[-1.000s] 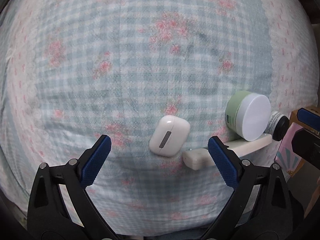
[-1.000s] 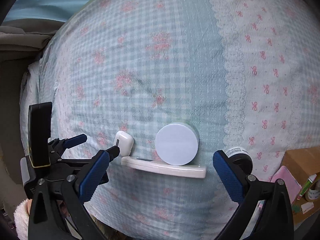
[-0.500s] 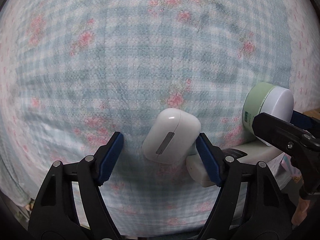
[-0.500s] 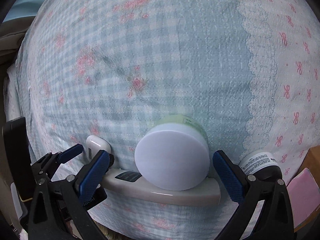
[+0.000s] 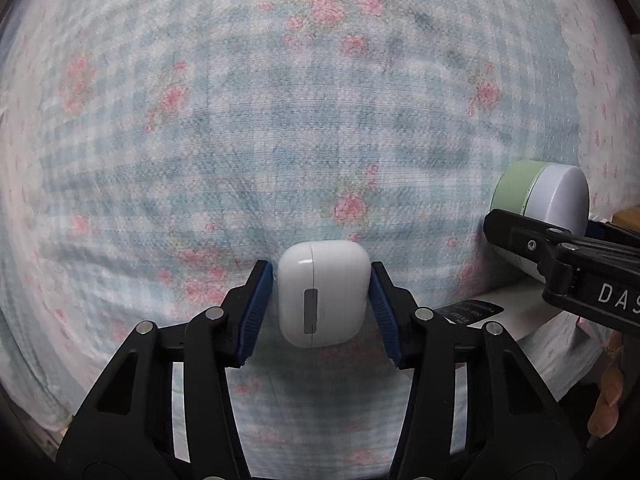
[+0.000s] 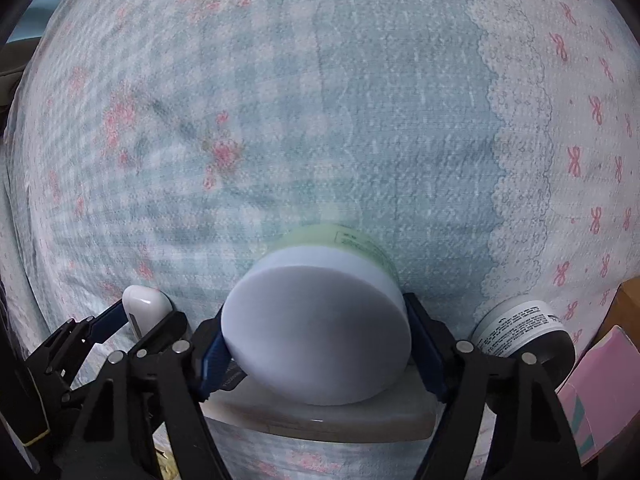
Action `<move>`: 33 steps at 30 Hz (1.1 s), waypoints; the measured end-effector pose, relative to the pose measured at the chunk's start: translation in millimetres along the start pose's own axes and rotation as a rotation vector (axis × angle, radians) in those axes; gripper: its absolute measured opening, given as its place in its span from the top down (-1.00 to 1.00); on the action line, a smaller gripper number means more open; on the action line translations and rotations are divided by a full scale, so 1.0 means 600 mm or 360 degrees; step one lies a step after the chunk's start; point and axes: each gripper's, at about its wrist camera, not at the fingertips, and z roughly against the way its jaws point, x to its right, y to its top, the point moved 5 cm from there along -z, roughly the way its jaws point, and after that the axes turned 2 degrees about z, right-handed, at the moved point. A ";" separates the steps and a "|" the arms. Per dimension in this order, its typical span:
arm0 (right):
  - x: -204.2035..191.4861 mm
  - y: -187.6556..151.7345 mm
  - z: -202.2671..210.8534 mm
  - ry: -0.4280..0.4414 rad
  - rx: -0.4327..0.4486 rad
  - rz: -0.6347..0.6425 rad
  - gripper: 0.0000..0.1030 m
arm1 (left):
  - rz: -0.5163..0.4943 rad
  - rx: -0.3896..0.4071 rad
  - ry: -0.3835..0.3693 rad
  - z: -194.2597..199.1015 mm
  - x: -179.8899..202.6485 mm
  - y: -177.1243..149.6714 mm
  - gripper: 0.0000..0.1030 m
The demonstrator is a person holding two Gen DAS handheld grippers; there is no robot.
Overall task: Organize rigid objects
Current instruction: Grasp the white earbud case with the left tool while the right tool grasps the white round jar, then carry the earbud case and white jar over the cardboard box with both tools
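A white earbud case [image 5: 322,292] lies on the blue checked floral cloth [image 5: 280,140]. My left gripper [image 5: 321,270] straddles it; its jaws are closing and both blue pads press on the case's sides. The same case [image 6: 140,306] shows at the lower left of the right wrist view. A green jar with a pale lilac lid [image 6: 316,340] lies on its side, partly on a long white flat device [image 6: 320,420]. My right gripper [image 6: 314,312] is closing on the lid, with its pads against the lid's rim. The jar [image 5: 544,196] also shows at the right of the left wrist view.
A small white bottle with a black cap [image 6: 520,328] lies just right of the jar. A pink box [image 6: 600,392] and a cardboard edge [image 6: 628,300] sit at the far right. A lace border [image 6: 516,160] runs down the cloth's right side.
Both grippers came down and narrowed. The left pads, wide apart before, now clamp the earbud case, which turned straight. The right pads closed in onto the jar's lid.
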 end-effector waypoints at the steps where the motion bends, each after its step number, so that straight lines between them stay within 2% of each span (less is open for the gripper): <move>1: 0.000 -0.001 -0.001 -0.0001 0.0002 0.0002 -0.38 | 0.0003 0.0006 -0.0011 0.002 -0.003 -0.001 0.20; 10: 0.001 0.000 0.017 0.0018 0.0018 -0.0027 -0.37 | 0.0044 0.0050 -0.0094 0.023 -0.031 -0.004 0.21; 20: 0.015 0.024 0.094 0.0041 0.0167 -0.0054 -0.36 | 0.0067 0.0160 -0.0135 0.082 -0.056 -0.003 0.21; 26: 0.021 0.014 0.145 0.0063 0.0247 -0.0061 -0.36 | 0.0034 0.0240 -0.0141 0.144 -0.061 0.012 0.21; 33: 0.042 -0.031 0.227 0.0102 0.0367 -0.0057 -0.36 | -0.0030 0.0349 -0.0147 0.240 -0.004 -0.015 0.21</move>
